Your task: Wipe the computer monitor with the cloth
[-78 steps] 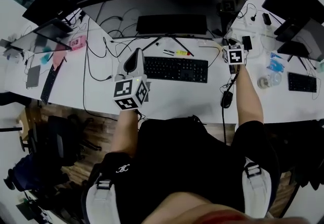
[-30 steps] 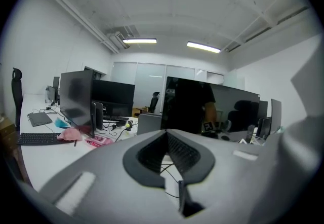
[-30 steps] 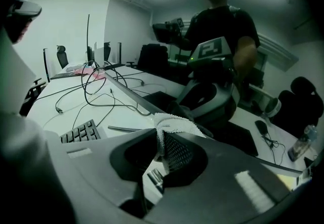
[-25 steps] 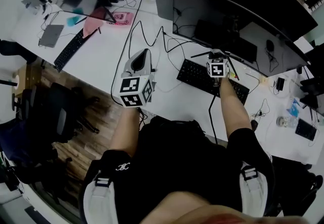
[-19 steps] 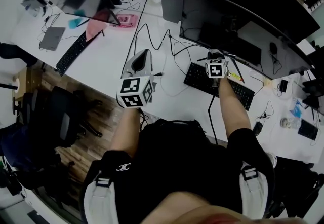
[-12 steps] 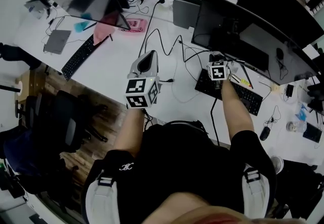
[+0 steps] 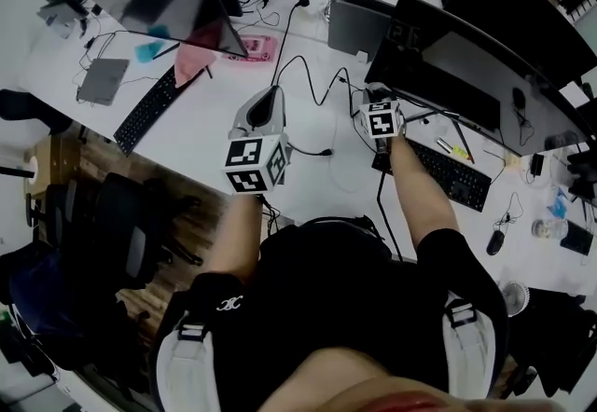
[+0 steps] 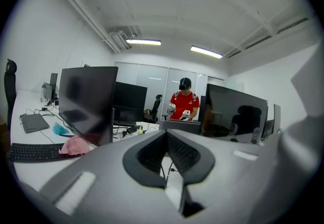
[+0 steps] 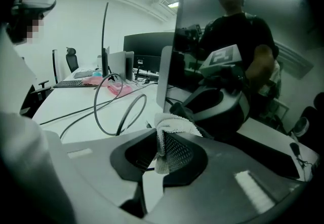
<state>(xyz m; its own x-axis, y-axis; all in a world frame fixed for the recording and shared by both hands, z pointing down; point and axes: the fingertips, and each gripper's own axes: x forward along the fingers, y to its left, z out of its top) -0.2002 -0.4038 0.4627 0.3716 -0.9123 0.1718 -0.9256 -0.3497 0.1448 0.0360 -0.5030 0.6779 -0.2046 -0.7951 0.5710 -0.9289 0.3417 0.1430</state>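
- Worktop [image 7: 312, 185], white and wide, is seen from above with black cables looping across it.
- At left, the left tool [image 7: 265, 103], grey with a square-marker cube, hangs over the worktop well apart from any screen. Its jaws are pressed together with nothing between them.
- Right of centre, the right tool [image 9: 158, 133] pinches a small white textured cloth [image 9: 173, 122]. The cloth bunches up out of the jaw tips and points forward at the glass.
- At right, the wide, curved, dark computer monitor [image 7: 476, 65] stands on the worktop behind a flat black keyboard [image 7: 452, 179]. In the head view its long axis runs from upper left to lower right, with the screen facing the person.
- The cloth sits just beside the monitor's left end, low on the screen. Whether it is touching the glass cannot be told.
- The step in hand looks like the cloth being brought to the start of a wipe at that left end.
- The next move probably calls for pressing the cloth flat on the glass. It would then sweep rightward along the monitor's long axis, with light, even pressure so the screen does not rock on its stand.
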